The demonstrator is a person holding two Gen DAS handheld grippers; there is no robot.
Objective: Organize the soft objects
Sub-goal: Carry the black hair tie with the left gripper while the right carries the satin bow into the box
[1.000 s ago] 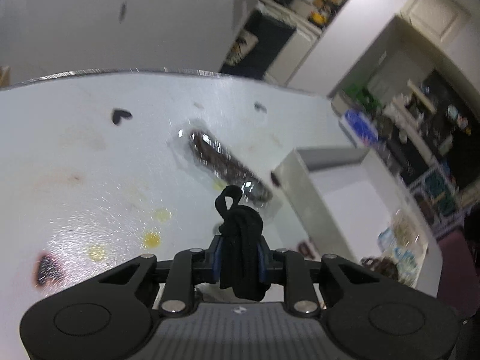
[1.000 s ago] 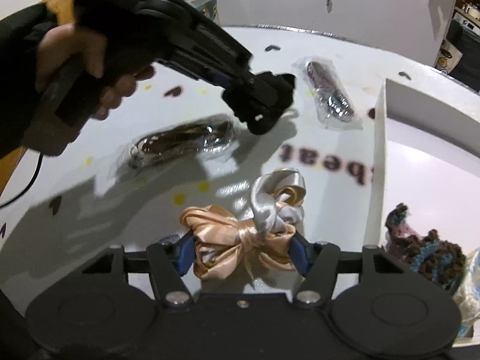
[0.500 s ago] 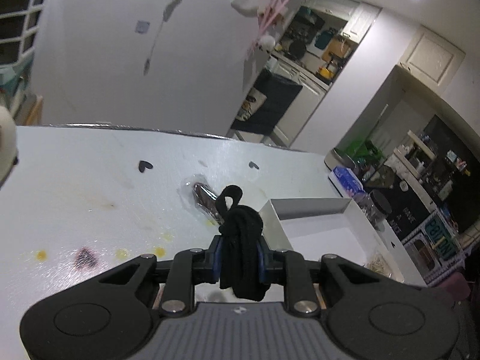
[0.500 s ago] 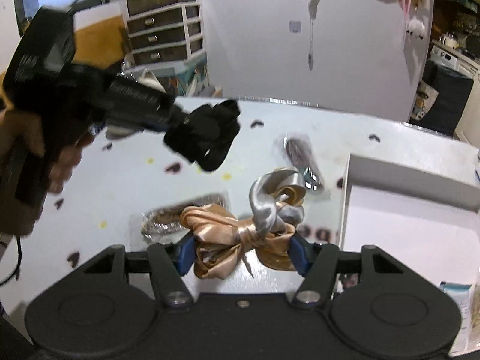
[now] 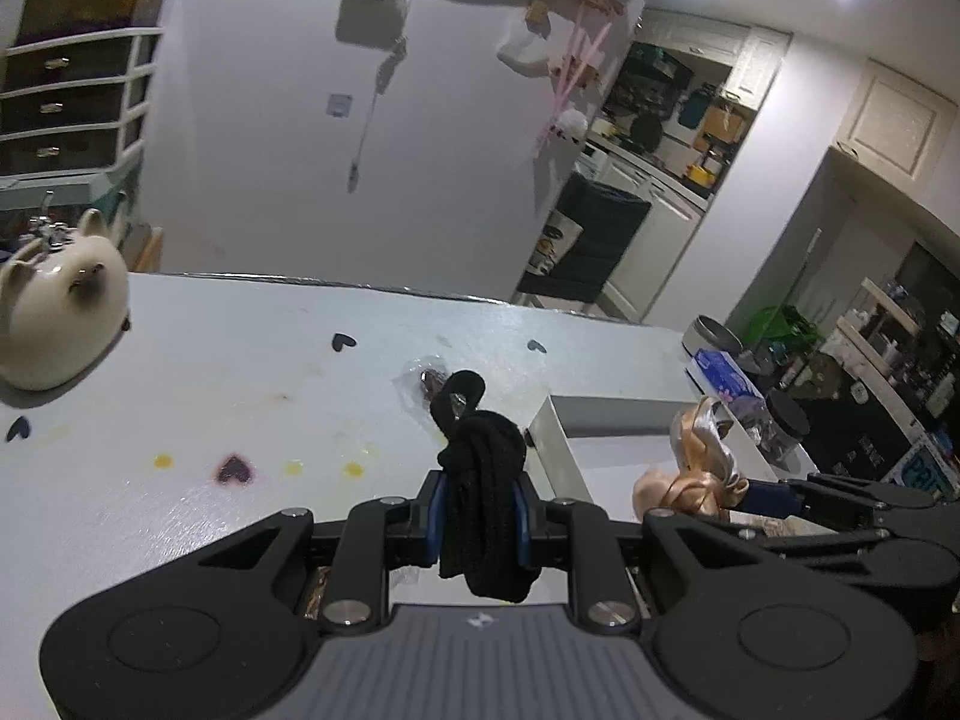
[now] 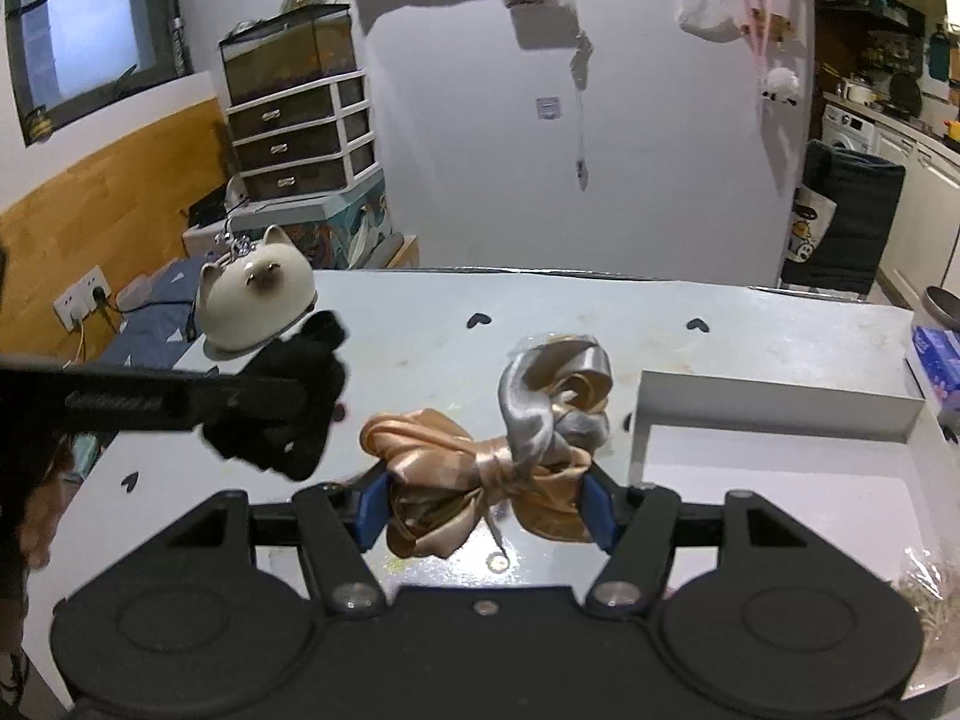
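Table [image 6: 600, 324]: we recorded a broad, pale grey top, smooth and faintly glossy, scattered with small dark heart marks and yellow spots.

White box [image 6: 774, 402]: shallow, rectangular and open-topped, with thin upright walls, it stood on the table toward the right edge. Its far half showed bare white floor; at its near right corner we noted a pale, crinkled, straw-like item [image 6: 927, 594] that we could not identify.

Cat figurine [image 6: 255, 300]: rounded, cream, glossy ceramic with small ears, it sat far left of the box at the table's back corner.

Right gripper [image 6: 486, 507]: its blue pads were clamped on a satin bow [image 6: 480, 468], peach with a silver ribbon curl, shiny and softly crumpled, held in the air just left of the box.

Left gripper [image 5: 480, 516]: its jaws were nearly together, pinching a black knitted piece [image 5: 483, 492], matte and ropey with a loop on top, held above the table left of the box, farther out than the bow.

Clear plastic packet [image 5: 423, 384]: small and crinkled, with dark contents, it lay on the table beyond the black piece, left of the box's far corner.
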